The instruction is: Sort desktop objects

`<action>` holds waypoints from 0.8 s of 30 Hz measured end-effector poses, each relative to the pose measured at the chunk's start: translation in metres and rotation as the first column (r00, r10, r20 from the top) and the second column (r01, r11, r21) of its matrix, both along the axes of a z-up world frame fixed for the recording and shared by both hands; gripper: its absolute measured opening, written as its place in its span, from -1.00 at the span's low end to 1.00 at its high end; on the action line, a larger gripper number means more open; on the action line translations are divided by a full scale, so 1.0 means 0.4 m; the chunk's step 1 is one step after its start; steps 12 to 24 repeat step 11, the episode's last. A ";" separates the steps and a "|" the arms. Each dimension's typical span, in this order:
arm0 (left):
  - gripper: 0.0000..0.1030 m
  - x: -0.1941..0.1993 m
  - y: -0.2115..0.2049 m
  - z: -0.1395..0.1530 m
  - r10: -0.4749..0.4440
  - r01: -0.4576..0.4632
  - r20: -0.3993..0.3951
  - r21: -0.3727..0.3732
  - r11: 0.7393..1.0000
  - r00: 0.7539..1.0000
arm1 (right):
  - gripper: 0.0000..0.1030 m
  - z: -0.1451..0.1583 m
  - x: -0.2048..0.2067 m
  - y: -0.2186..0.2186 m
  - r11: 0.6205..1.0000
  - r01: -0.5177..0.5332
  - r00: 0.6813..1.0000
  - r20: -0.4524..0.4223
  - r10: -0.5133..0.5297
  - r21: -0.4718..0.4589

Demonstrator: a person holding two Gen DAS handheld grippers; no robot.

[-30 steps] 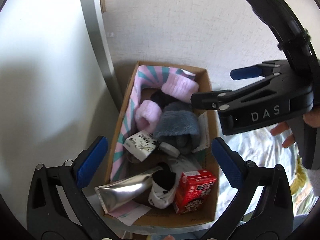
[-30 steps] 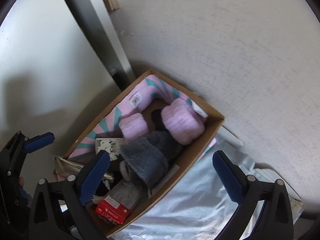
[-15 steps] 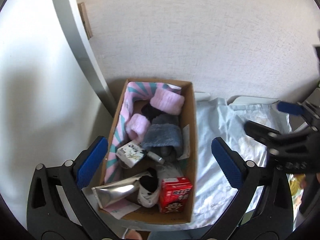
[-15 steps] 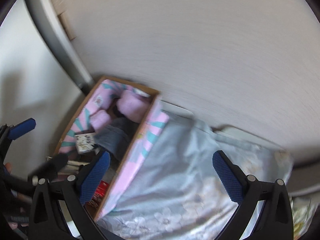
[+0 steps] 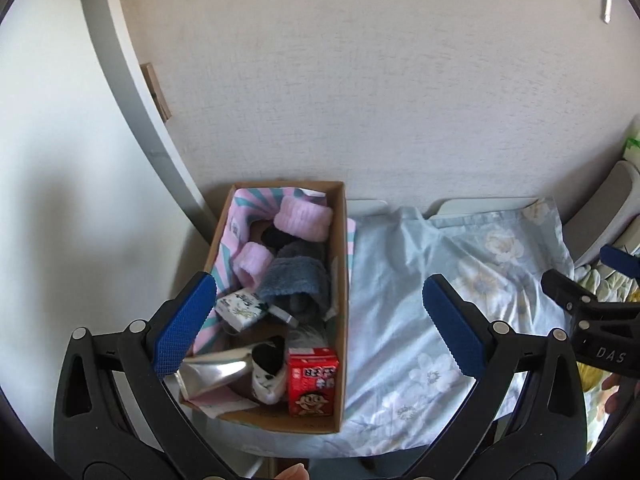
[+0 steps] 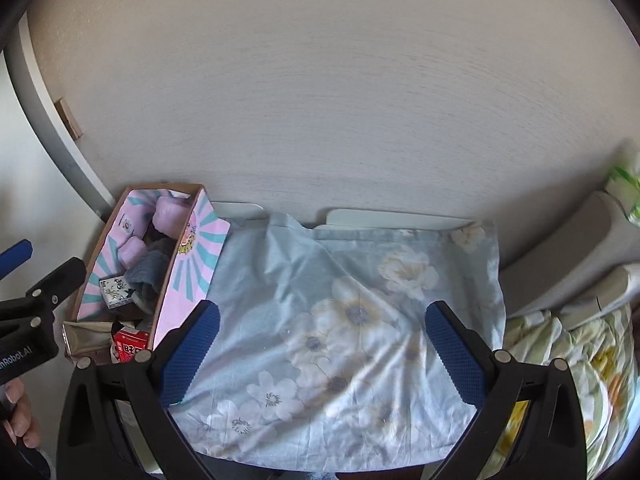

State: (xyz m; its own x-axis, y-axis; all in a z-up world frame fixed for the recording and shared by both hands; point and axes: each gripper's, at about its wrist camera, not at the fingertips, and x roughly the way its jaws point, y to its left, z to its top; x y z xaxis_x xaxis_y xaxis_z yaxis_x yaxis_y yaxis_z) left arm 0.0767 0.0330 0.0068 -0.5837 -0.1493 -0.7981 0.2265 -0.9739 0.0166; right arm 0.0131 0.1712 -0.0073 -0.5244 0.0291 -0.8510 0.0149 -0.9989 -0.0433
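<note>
A cardboard box (image 5: 341, 320) with a pink and teal printed side (image 6: 196, 256) stands at the left on a pale blue floral cloth (image 5: 420, 320). It holds pink fluffy rolls (image 5: 306, 220), a grey fluffy cloth (image 5: 298, 280), a white patterned packet (image 5: 240, 308), a silver tube (image 5: 216, 372), a black and white sock (image 5: 270, 368) and a red carton (image 5: 312, 380). My left gripper (image 5: 320, 328) is open and empty above the box's right side. My right gripper (image 6: 320, 356) is open and empty above the cloth (image 6: 360, 320).
A textured wall rises right behind the box and cloth. A grey curved frame (image 5: 132, 92) runs down the left. Pale grey chair parts (image 6: 568, 256) and a green and yellow floral fabric (image 6: 580, 368) lie to the right.
Both grippers have pulled back and up from the box. The right gripper has swung right, from over the box to over the floral cloth.
</note>
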 end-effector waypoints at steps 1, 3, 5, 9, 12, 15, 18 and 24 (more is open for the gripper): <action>1.00 0.006 0.010 0.000 -0.004 0.004 -0.004 -0.010 1.000 1.000 | 0.99 0.000 0.014 0.007 1.000 0.009 1.000 -0.007 -0.009 0.000; 1.00 0.009 0.022 -0.007 -0.014 0.014 -0.007 -0.019 1.000 1.000 | 0.99 -0.005 0.028 0.013 1.000 0.017 1.000 -0.012 -0.017 0.004; 1.00 0.008 0.034 -0.009 -0.024 0.024 -0.003 -0.019 1.000 1.000 | 0.99 -0.011 0.039 0.018 1.000 0.023 1.000 -0.020 -0.023 0.001; 1.00 0.007 0.052 -0.008 -0.025 0.025 -0.017 -0.023 0.999 1.000 | 0.99 -0.022 0.049 0.028 0.999 0.038 0.999 -0.018 -0.038 0.002; 1.00 0.006 0.055 -0.009 -0.022 0.021 -0.021 -0.023 0.999 1.000 | 0.99 -0.025 0.050 0.033 0.999 0.042 0.999 -0.018 -0.042 0.001; 1.00 0.006 0.055 -0.009 -0.022 0.021 -0.021 -0.023 0.999 1.000 | 0.99 -0.025 0.050 0.033 0.999 0.042 0.999 -0.018 -0.042 0.001; 1.00 0.006 0.055 -0.009 -0.022 0.021 -0.021 -0.023 0.999 1.000 | 0.99 -0.025 0.050 0.033 0.999 0.042 0.999 -0.018 -0.042 0.001; 1.00 0.006 0.055 -0.009 -0.022 0.021 -0.021 -0.023 0.999 1.000 | 0.99 -0.025 0.050 0.033 0.999 0.042 0.999 -0.018 -0.042 0.001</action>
